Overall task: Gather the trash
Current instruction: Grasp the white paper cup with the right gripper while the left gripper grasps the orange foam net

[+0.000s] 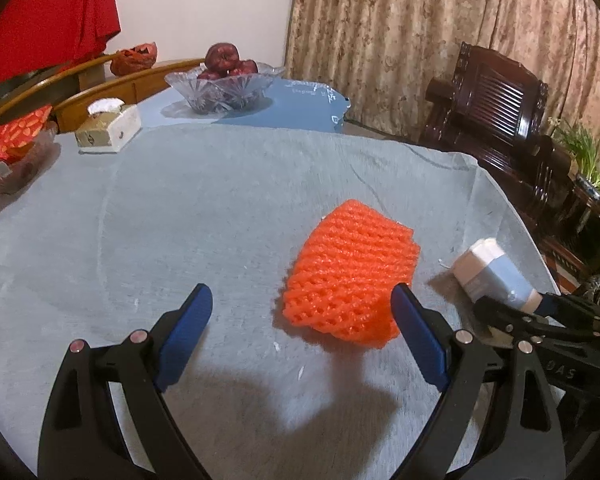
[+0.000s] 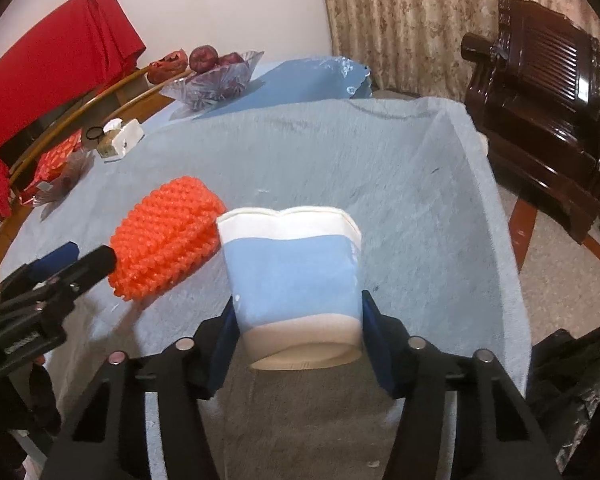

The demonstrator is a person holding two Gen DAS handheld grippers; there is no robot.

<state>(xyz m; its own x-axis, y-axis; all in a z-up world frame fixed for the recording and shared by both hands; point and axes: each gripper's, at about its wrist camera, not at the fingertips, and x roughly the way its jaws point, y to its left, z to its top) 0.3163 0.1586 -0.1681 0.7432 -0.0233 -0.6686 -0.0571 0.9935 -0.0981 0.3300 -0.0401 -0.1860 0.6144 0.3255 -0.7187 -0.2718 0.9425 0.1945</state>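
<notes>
The table point(image 1: 180, 200) in front of you is round, draped in a pale blue fleecy cloth, with patterned beige curtains point(image 1: 420, 20) and a dark carved wooden chair point(image 1: 496, 108) behind it.

Your right tool point(image 2: 298, 334) has its blue pads on either side of a crushed paper cup point(image 2: 294, 276), white with a light blue band, lying on its side with its base toward you. The pads sit against the cup's lower walls and look to be clamping it, though the left pad's contact is partly hidden.

Your left tool point(image 1: 304, 336) stands wide apart and holds nothing. Its right blue finger point(image 1: 418, 340) is just beside, perhaps touching, the near edge of an orange foam fruit net point(image 1: 348, 272) that lies flat on the cloth. The net lies just left of the cup.

Farther off, along the back edge, stand a cut-glass bowl of dark red fruit point(image 1: 224, 84), a small white tissue box point(image 1: 108, 128) and a glass dish holding red packaging point(image 1: 12, 152).
</notes>
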